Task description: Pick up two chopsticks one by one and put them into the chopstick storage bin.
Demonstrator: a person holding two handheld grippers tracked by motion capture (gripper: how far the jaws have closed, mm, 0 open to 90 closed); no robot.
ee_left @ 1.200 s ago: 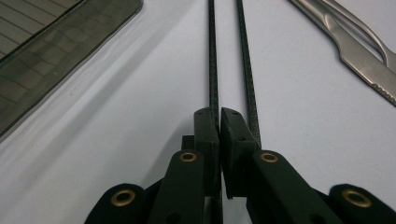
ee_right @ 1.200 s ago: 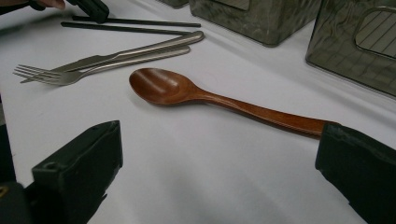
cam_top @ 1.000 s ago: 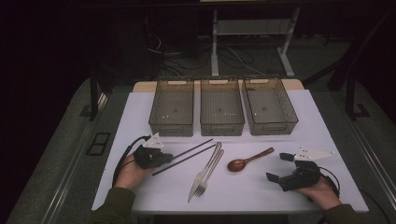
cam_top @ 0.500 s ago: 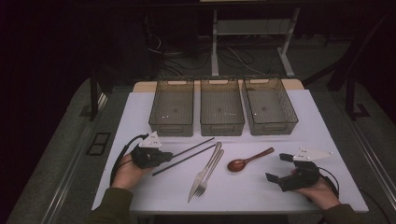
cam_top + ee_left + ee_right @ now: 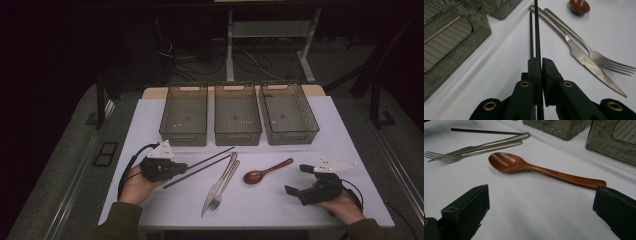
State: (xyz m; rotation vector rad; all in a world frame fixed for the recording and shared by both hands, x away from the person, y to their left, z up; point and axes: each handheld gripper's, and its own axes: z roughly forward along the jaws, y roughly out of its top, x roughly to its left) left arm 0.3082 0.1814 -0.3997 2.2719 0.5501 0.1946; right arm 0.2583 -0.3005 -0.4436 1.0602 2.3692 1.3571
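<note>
White table cover (image 5: pixel 280 205) holds everything, and the left gripper (image 5: pixel 541 65) is pinched tight on one black chopstick (image 5: pixel 536 27), so lift it slowly and level toward the trays (image 5: pixel 184 116), while the right gripper (image 5: pixel 541 207) waits wide apart near the wooden spoon (image 5: pixel 529 166).

Three bins (image 5: pixel 237 112) stand behind chopsticks (image 5: pixel 205 165), knife (image 5: pixel 218 184), fork (image 5: pixel 225 185), spoon (image 5: pixel 266 171).

A white-covered table (image 5: pixel 310 205) is seen. Three grey bins (image 5: pixel 237 115) are lined up along its far side; nearer, two black chopsticks (image 5: pixel 207 162), a knife (image 5: pixel 218 186), a fork (image 5: pixel 226 184) and a wooden spoon (image 5: pixel 266 171) are laid out.
</note>
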